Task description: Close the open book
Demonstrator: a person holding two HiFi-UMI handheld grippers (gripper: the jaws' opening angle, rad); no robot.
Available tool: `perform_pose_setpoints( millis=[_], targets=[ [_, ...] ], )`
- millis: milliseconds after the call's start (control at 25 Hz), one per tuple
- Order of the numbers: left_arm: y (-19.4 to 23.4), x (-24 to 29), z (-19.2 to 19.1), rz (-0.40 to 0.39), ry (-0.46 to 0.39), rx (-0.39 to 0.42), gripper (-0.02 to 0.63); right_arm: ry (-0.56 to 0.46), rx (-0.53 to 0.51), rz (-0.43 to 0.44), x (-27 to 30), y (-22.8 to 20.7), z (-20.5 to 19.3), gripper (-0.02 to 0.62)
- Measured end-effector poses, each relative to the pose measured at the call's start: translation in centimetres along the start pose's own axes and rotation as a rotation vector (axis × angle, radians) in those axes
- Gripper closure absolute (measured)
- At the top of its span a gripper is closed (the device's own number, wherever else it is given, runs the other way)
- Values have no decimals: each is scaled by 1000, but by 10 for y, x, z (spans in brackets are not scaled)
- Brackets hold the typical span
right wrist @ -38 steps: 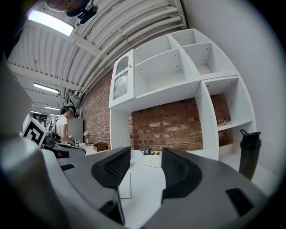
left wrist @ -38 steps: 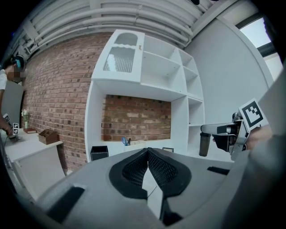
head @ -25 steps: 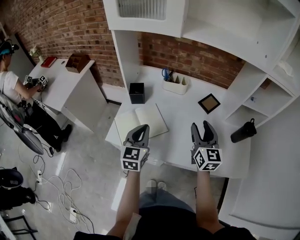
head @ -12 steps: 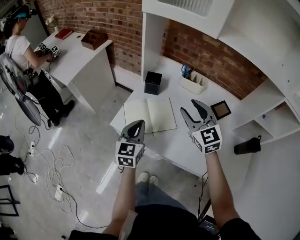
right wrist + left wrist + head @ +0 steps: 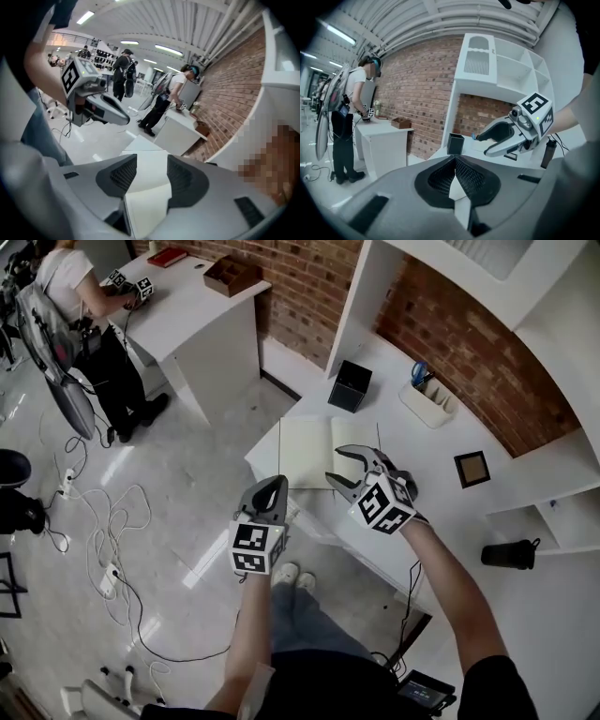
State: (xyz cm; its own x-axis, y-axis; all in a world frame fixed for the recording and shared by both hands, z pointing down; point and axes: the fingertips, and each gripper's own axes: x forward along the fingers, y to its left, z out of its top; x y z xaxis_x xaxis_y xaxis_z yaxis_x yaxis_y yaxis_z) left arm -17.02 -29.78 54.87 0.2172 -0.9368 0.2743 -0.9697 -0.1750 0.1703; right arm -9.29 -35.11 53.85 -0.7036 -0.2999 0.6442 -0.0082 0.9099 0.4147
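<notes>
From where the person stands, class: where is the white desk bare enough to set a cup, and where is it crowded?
Bare: the desk between the open book and the picture frame, and the near strip between the frame and the black bottle. Crowded: the book's near edge, under the right gripper.

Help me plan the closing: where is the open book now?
In the head view the book lies open at the desk's near left corner, in front of the black box, under the right gripper.

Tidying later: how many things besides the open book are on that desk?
3: black box back left, white pen holder by the brick wall, framed picture at right. More may be hidden.
</notes>
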Motion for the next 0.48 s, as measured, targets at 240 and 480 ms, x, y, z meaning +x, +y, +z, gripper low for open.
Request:
perform_pose_setpoints(
  millis=[240, 480],
  targets=[
    [19, -14, -24, 46, 19, -43, 597, 108, -129, 131, 58, 58, -21, 397],
    [23, -23, -39, 63, 31, -77, 597, 208, -182, 187, 93, 87, -43, 399]
  ],
)
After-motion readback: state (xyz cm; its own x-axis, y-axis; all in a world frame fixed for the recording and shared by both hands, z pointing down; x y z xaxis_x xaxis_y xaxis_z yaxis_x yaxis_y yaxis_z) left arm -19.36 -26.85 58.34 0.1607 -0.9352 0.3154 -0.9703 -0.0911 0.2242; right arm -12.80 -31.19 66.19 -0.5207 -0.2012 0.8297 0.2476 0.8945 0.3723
